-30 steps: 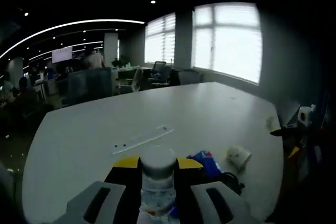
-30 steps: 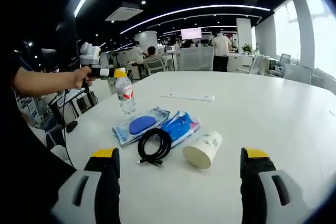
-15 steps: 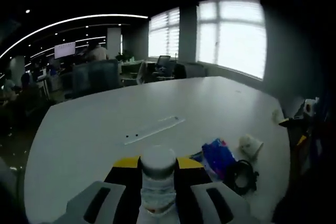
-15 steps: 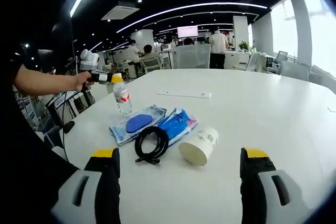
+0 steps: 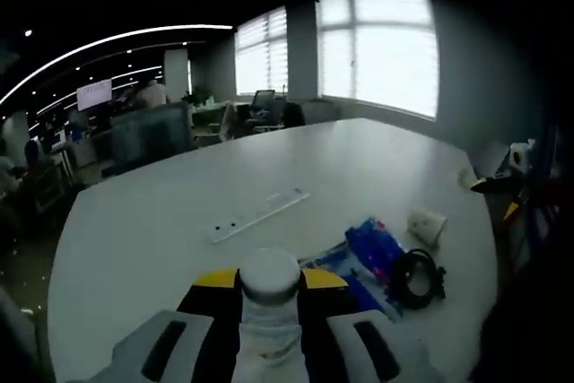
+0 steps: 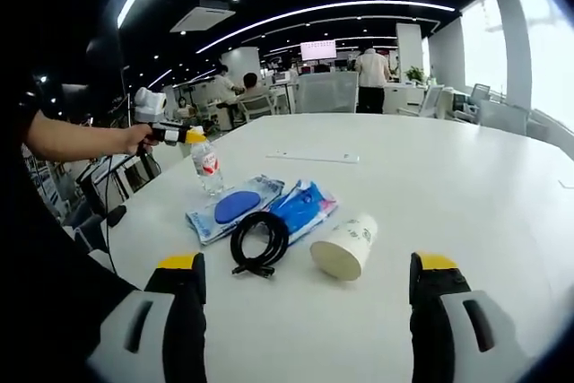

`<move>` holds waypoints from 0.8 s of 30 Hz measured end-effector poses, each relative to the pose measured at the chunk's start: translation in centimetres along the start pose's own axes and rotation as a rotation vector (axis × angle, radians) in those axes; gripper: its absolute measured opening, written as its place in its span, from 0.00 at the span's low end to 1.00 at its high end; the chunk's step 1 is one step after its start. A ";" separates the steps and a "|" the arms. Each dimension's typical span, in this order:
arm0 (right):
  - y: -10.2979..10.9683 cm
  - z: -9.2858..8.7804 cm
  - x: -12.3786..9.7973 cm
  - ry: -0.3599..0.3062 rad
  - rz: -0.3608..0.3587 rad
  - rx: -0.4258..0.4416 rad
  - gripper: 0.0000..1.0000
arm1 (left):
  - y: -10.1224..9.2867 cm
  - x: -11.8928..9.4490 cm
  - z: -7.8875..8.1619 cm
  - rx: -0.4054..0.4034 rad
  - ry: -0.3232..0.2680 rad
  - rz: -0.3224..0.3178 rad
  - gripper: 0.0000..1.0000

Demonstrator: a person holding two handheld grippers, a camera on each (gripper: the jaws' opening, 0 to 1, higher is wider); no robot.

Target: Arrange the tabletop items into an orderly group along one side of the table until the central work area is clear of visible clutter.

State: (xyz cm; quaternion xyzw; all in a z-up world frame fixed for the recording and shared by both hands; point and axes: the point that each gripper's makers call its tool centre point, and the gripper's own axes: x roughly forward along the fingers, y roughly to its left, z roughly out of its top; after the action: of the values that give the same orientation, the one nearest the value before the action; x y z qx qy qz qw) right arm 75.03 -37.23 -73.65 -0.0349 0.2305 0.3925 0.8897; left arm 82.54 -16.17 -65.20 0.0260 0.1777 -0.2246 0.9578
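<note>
My left gripper (image 5: pixel 270 289) is shut on a clear water bottle (image 5: pixel 270 307) with a white cap; the right gripper view has that bottle (image 6: pixel 207 168) standing at the table's left edge with the left gripper (image 6: pixel 184 134) on its neck. A blue packet (image 6: pixel 231 210), a blue bag (image 6: pixel 303 207), a coiled black cable (image 6: pixel 258 241) and a paper cup (image 6: pixel 345 246) on its side lie close together. My right gripper (image 6: pixel 303 298) stands open, short of the cup, with nothing between its jaws. A clear ruler (image 5: pixel 258 213) lies farther out.
The white table (image 6: pixel 466 186) stretches wide to the right and far side. Office chairs (image 6: pixel 327 93), desks and people stand beyond the far edge. A person's arm (image 6: pixel 76 141) reaches in from the left. Bright windows (image 5: pixel 377 51) line one wall.
The left gripper has carried the bottle a little lower and toward the table's left edge, and its view has swung so the cable and cup show more. The right gripper has barely moved.
</note>
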 end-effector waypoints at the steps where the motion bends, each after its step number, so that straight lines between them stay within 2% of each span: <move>1: 0.0 0.0 0.0 0.000 0.000 0.000 0.90 | 0.3 -0.1 -0.1 0.000 0.001 0.005 0.22; 13: 0.1 0.0 0.3 0.003 -0.001 -0.010 0.90 | 5.3 -2.4 -1.2 -0.066 0.003 0.097 0.24; 17: 0.2 0.2 0.6 0.003 0.001 -0.019 0.90 | 7.5 -3.5 -2.0 -0.068 0.021 0.137 0.33; 20: 0.2 0.2 0.7 0.003 0.001 -0.021 0.90 | 8.0 -3.7 -2.2 -0.073 0.024 0.146 0.37; 23: 0.3 0.5 1.0 -0.003 0.007 -0.026 0.90 | 11.2 -5.2 -4.0 -0.073 0.046 0.212 0.38; 24: 0.3 0.5 1.0 -0.003 0.007 -0.026 0.90 | 11.6 -5.3 -4.2 -0.072 0.051 0.215 0.38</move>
State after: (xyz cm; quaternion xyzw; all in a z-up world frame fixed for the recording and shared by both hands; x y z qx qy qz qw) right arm 75.63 -36.25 -73.64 -0.0450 0.2244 0.3985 0.8882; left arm 81.80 -3.01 -67.63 0.0162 0.2060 -0.1131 0.9719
